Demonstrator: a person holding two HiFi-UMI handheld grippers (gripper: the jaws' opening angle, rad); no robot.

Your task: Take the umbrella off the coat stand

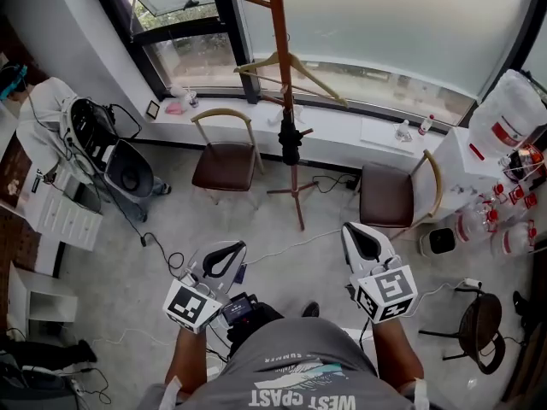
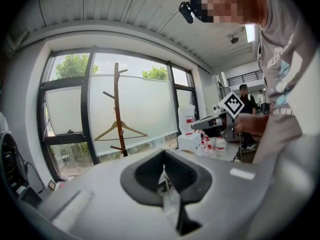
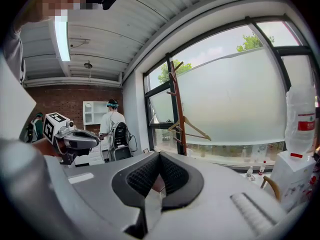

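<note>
L hand-held gripper [image 1: 224,257] pressed together, empty | R hand-held gripper [image 1: 366,239] same | umbrella [image 1: 290,141] on coat stand [image 1: 279,49], well apart from both

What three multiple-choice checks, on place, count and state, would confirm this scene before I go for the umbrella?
1. Where is the umbrella? A on the coat stand, below the hanger; B on a chair; C on the floor.
2. How many hangers are on the stand? A none; B one; C three.
3. The right gripper is: A open; B shut on the umbrella; C shut, empty.
Answers: 1 A, it hangs against the pole; 2 B, a single wooden hanger; 3 C, its jaws meet with nothing between.
</note>
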